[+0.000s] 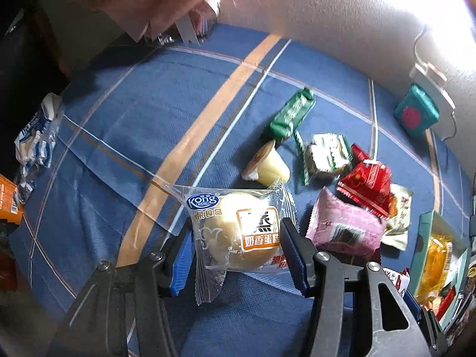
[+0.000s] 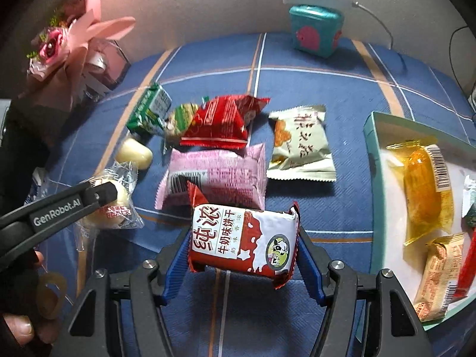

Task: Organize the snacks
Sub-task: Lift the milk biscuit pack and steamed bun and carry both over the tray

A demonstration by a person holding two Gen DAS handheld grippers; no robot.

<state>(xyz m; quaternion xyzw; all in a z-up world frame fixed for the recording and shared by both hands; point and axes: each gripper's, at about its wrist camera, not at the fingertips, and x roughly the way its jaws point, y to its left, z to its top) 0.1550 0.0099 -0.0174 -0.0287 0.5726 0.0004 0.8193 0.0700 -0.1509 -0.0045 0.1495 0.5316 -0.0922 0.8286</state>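
Note:
My left gripper (image 1: 237, 229) is shut on a clear-wrapped round cake (image 1: 226, 226), its blue pads pressing both sides, held just above the blue checked cloth (image 1: 134, 113). In the right wrist view the cake (image 2: 111, 208) and a left finger (image 2: 99, 195) show at the left. My right gripper (image 2: 242, 238) is shut on a red-and-white milk biscuit packet (image 2: 238, 235), also off the cloth. Loose snacks lie beyond: a pink packet (image 2: 214, 175), a red packet (image 2: 220, 122), a beige packet (image 2: 300, 145), a green packet (image 2: 148, 110) and a jelly cup (image 2: 134, 154).
A teal open box (image 2: 372, 148) at the right holds a yellow packet (image 2: 425, 190) and other snacks. A teal tin (image 2: 315, 29) stands by the back wall under a white device. A pink bouquet (image 2: 68, 47) lies at the back left. A blue-white wrapper (image 1: 35, 139) sits at the cloth's left edge.

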